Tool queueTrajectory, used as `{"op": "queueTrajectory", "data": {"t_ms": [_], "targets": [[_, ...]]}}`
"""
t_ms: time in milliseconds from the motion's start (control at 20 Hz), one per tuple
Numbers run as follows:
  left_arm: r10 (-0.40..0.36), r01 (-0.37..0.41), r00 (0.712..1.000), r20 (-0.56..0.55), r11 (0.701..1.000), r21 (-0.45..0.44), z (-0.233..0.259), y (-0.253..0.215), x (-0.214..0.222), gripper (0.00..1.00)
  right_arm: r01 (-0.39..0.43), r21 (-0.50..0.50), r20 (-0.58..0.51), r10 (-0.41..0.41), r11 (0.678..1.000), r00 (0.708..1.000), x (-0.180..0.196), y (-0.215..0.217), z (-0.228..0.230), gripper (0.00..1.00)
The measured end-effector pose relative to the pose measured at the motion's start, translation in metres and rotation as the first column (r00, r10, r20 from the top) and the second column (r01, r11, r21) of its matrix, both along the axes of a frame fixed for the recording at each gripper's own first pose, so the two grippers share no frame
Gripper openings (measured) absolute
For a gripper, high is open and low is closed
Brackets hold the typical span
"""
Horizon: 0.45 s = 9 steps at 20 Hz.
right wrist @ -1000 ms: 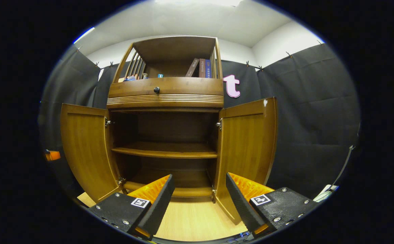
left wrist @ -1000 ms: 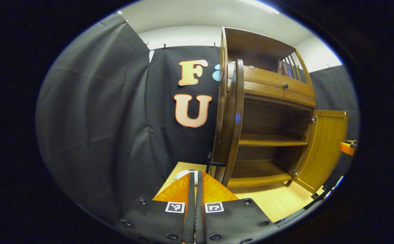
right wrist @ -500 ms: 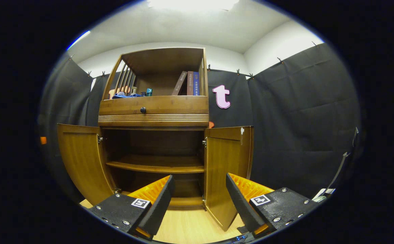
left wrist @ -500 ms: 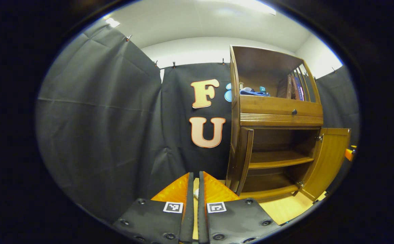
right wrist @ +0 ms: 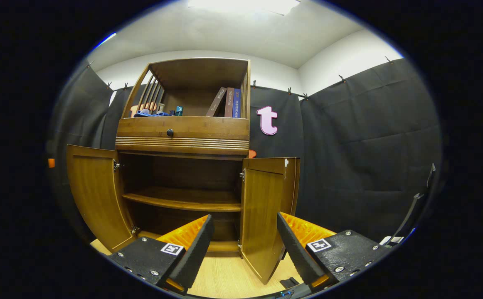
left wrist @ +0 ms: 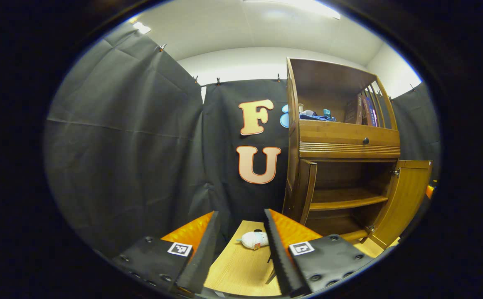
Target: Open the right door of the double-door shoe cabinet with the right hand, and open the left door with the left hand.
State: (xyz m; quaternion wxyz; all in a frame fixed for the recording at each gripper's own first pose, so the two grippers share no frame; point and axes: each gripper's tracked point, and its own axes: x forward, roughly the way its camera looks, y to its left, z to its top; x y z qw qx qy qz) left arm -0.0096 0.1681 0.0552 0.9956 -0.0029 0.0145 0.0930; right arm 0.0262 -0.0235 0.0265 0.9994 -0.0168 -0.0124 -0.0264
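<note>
Shoe cabinet (right wrist: 183,133): warm brown wood; a band of fine horizontal ridges under the drawer. Drawer knob (right wrist: 169,132): black. Left door (right wrist: 96,195) and right door (right wrist: 266,207): golden-brown, vertical grain. Books (right wrist: 229,102): brown and blue spines. Floor (left wrist: 241,265): pale wood grain. Small soft object (left wrist: 254,239): white.

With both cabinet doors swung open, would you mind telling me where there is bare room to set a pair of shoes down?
The middle shelf between the left door and right door is bare. So is the floor in front, between the right tongs. The top compartment is crowded: books at its right, a blue cloth and small items at its left.
</note>
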Motion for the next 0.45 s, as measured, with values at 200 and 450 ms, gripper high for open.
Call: {"op": "queueTrajectory", "data": {"t_ms": [200, 450], "targets": [[-0.001, 0.002, 1.0, 0.024, 0.999, -0.035, 0.004, 0.0, 0.003, 0.89, 0.003, -0.02, -0.005, -0.003, 1.0, 1.0, 0.0, -0.002, -0.004, 0.92], [0.011, -0.011, 1.0, 0.027, 1.0, -0.02, 0.002, 0.007, 0.007, 1.0, -0.022, -0.013, -0.003, 0.022, 1.0, 1.0, -0.003, 0.013, -0.003, 0.92]]}}
